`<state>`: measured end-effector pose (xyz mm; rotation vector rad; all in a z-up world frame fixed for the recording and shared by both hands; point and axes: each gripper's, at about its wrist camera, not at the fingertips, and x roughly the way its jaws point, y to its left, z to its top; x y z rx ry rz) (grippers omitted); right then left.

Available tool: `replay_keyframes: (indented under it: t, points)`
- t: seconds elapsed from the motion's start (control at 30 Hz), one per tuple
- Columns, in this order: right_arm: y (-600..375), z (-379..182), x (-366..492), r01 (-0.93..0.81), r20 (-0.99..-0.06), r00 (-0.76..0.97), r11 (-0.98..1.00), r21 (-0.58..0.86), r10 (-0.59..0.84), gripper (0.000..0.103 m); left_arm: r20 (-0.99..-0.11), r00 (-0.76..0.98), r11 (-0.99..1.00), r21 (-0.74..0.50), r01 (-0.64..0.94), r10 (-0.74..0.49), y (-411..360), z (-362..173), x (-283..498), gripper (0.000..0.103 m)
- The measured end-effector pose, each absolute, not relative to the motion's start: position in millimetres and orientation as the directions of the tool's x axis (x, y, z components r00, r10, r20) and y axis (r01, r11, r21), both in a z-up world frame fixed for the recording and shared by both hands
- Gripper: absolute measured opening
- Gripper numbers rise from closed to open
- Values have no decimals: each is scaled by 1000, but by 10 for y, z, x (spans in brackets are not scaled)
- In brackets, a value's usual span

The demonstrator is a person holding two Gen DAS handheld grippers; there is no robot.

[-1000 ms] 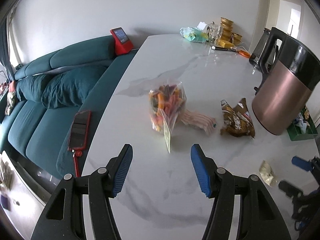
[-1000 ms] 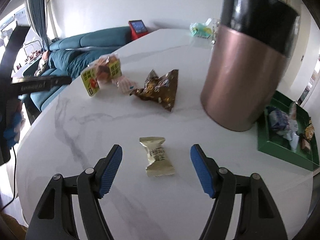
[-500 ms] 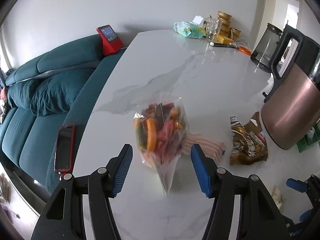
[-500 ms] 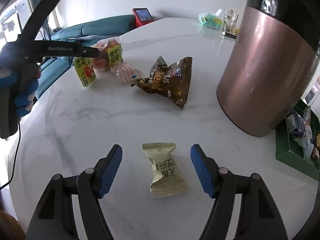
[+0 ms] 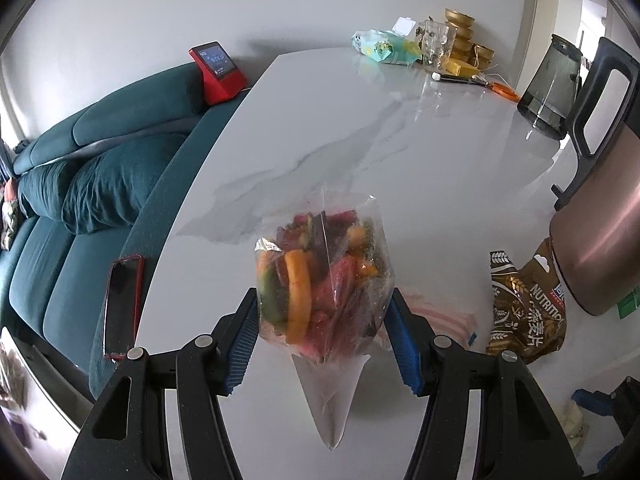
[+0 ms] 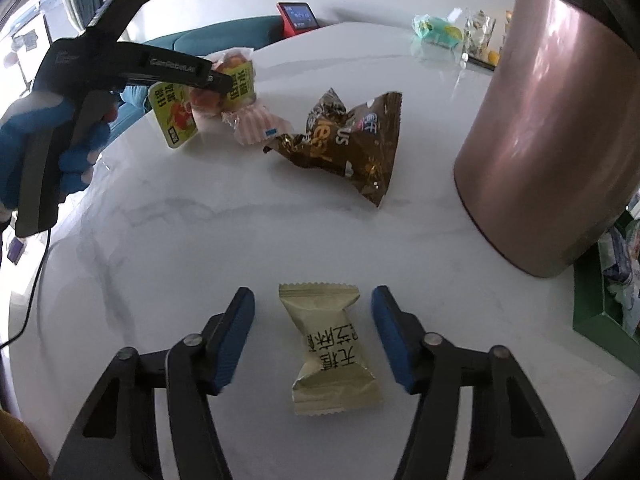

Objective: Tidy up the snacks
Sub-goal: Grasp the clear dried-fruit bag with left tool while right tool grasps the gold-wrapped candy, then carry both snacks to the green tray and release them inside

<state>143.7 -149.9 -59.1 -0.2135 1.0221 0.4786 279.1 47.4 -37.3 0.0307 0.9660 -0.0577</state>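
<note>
Straddling the clear bag of colourful snacks [image 5: 324, 280] on the marble table [image 5: 420, 152], the left gripper [image 5: 320, 340] is seen at its sides; whether its pads press cannot be told. The right gripper [image 6: 312, 334], jaws just closing, is spread around a beige wrapped candy [image 6: 330, 346], untouched. A green tray [image 6: 600, 312] of packets is cut off.

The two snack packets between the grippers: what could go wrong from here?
1. The left gripper straddles a soft clear bag of dried fruit; squeezing may crush it or slide off the film.
2. The right gripper, whose jaws have just been closing, has not yet touched the flat beige candy packet; it could skid on the smooth table.
</note>
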Motion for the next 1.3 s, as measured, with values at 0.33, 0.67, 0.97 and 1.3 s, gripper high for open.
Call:
replay_keyframes:
  t: [0.33, 0.67, 0.97, 1.3]
  points:
    - [-1445, -557, 1338, -500, -850, 440, 865, 36, 289, 12, -819, 573, 998, -16, 58, -46, 472, -416, 2837, 44]
    - [-1453, -551, 1340, -497, -850, 438, 867, 43, 293, 11, -805, 591, 998, -17, 63, -51, 464, -388, 2769, 42]
    - [-1452, -379, 1398, -489, -821, 475, 871, 54, 318, 11, -782, 620, 998, -28, 64, -62, 479, -213, 2635, 41]
    - [-1361, -118, 1187, -554, -789, 469, 828, 86, 395, 11, -769, 632, 993, -38, 109, -98, 464, -16, 2177, 41]
